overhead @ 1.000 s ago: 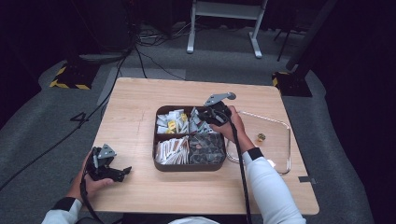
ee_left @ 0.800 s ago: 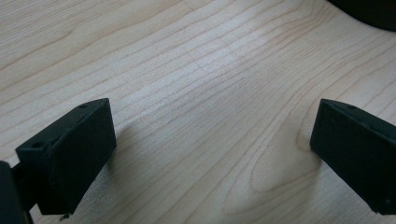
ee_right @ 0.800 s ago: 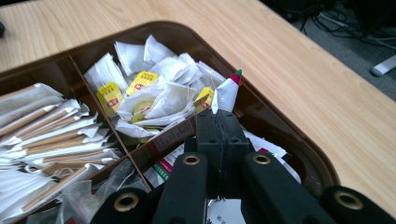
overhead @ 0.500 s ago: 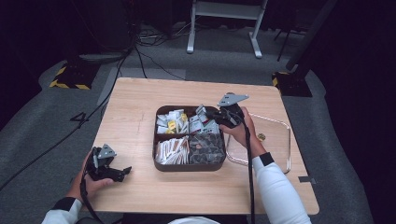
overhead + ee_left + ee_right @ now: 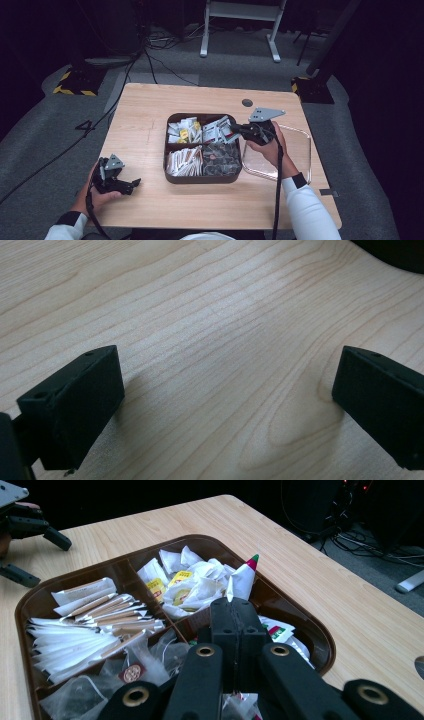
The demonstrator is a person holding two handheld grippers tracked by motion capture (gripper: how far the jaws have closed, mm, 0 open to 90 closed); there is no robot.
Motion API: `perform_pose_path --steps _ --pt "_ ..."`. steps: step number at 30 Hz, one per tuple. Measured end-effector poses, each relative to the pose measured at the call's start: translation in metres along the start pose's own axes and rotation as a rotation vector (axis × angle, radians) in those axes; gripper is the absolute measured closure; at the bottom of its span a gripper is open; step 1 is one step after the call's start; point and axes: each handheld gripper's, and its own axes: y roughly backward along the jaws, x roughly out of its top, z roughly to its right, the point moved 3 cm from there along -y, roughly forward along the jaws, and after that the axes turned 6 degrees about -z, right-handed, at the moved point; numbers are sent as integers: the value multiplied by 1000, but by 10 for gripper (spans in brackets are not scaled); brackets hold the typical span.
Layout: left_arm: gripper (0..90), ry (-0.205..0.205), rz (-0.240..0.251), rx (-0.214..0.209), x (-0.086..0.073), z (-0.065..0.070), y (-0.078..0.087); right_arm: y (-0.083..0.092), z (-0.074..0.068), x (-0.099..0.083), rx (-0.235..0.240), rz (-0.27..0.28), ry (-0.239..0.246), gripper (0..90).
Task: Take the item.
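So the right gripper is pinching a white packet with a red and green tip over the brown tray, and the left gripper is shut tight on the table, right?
Not quite: the left gripper is open, jaws wide apart over bare table, as the left gripper view shows. The right gripper does pinch the packet over the brown tray.

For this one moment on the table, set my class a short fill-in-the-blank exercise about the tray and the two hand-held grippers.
1. The right hand-held gripper is shut on a white ____ with a red and green tip.
2. The brown tray is divided into ____ compartments.
3. The left hand-held gripper has its jaws ____ over bare wood.
4. The clear lid lies to the tray's ____ in the high view.

Missing words: packet; four; open; right
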Motion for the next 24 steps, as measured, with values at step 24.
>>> perform_pose_path --steps 24 --pt "5 1 0 0 0 0 0 28 -39 -12 70 18 73 900"
